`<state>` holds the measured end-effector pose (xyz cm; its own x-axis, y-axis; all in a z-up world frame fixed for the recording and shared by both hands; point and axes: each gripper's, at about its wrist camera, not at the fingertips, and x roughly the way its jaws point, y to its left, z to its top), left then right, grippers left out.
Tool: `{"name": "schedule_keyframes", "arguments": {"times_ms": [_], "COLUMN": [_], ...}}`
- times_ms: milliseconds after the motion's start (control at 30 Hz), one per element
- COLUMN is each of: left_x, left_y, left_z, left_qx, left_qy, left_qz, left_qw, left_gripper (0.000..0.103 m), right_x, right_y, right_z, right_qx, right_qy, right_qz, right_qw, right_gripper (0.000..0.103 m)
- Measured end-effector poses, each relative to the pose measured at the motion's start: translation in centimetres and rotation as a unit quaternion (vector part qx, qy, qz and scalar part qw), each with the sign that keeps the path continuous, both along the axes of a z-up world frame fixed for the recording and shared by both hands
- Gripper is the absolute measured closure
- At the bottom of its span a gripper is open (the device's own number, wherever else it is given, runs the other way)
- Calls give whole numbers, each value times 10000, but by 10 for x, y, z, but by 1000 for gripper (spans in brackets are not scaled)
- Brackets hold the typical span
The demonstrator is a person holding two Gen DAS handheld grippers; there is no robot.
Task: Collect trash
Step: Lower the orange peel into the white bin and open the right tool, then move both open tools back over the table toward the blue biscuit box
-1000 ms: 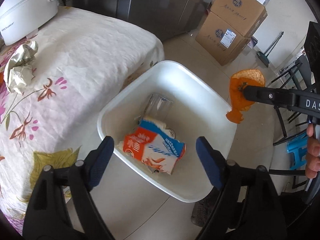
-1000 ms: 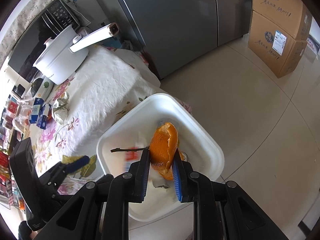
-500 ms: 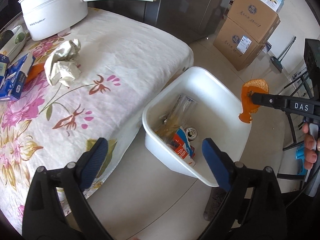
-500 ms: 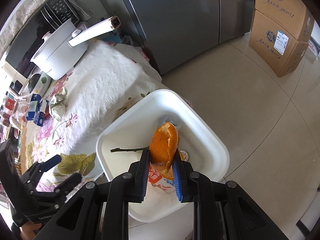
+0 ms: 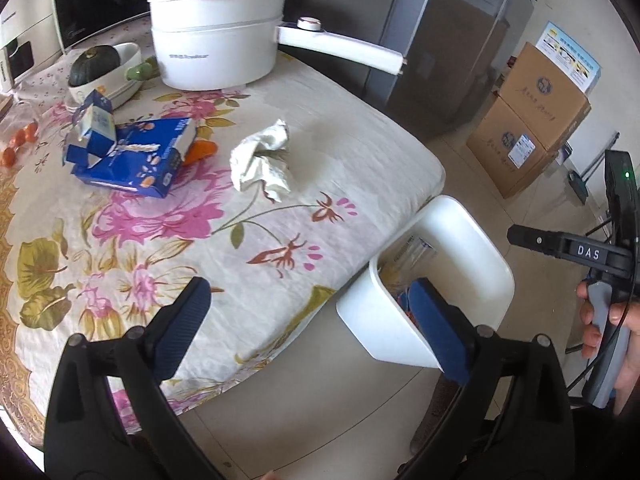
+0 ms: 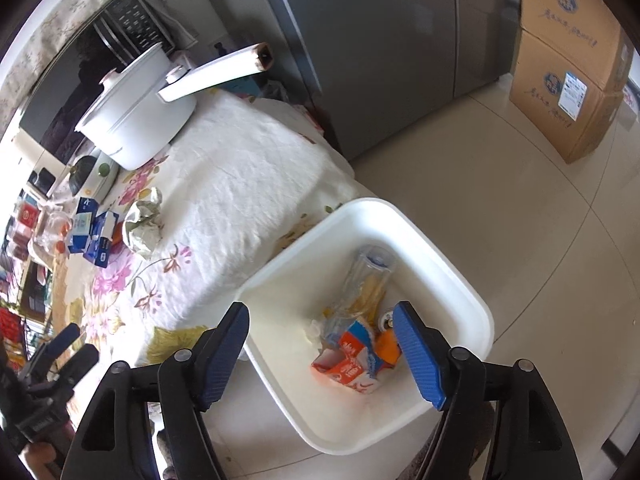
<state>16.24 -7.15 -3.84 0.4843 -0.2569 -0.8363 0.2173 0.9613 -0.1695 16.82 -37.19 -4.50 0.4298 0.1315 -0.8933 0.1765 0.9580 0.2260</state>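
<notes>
A white bin (image 6: 456,276) stands on the floor beside the table; it holds an orange milk carton (image 6: 348,362), an orange peel (image 6: 388,346) and a clear plastic bottle (image 6: 366,276). My right gripper (image 6: 322,354) is open and empty above the bin. My left gripper (image 5: 308,328) is open and empty over the table's near edge. On the floral tablecloth (image 5: 160,208) lie a crumpled paper wad (image 5: 262,160), a blue box (image 5: 140,156) and a small blue carton (image 5: 92,120). The bin (image 5: 468,240) also shows in the left wrist view.
A white electric pot (image 5: 218,30) with a long handle stands at the table's back. A bowl with a dark squash (image 5: 102,64) sits beside it. A grey fridge (image 6: 380,40) and cardboard boxes (image 6: 572,60) stand on the tiled floor behind.
My right gripper opened and the orange peel dropped into the bin. My left gripper swung left from the bin toward the table, bringing the wad and blue boxes into view.
</notes>
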Motion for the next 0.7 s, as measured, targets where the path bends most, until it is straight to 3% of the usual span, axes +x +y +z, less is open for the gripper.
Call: {"name": "schedule_keyframes", "arguments": {"times_ms": [333,500,700], "left_x": [3,18,54], "left_y": [83,117,133], "left_z": [-16,-28,-37], "left_qx": [-158,208,39], "left_qy": [0,-108,-152], "left_qz": [785,1067,1017], "left_qw": [9968,9940,9947], "left_gripper": [2,1,1], "right_x": [25,51,80], "right_y": [62,98,132], "right_z": [2,-7,-23], "right_qx": [-112,-152,-280], "right_qy": [-158,-154,-123], "right_qz": [318,544,696], "right_qw": [9993,9983,9971], "right_gripper": [19,18,18]}}
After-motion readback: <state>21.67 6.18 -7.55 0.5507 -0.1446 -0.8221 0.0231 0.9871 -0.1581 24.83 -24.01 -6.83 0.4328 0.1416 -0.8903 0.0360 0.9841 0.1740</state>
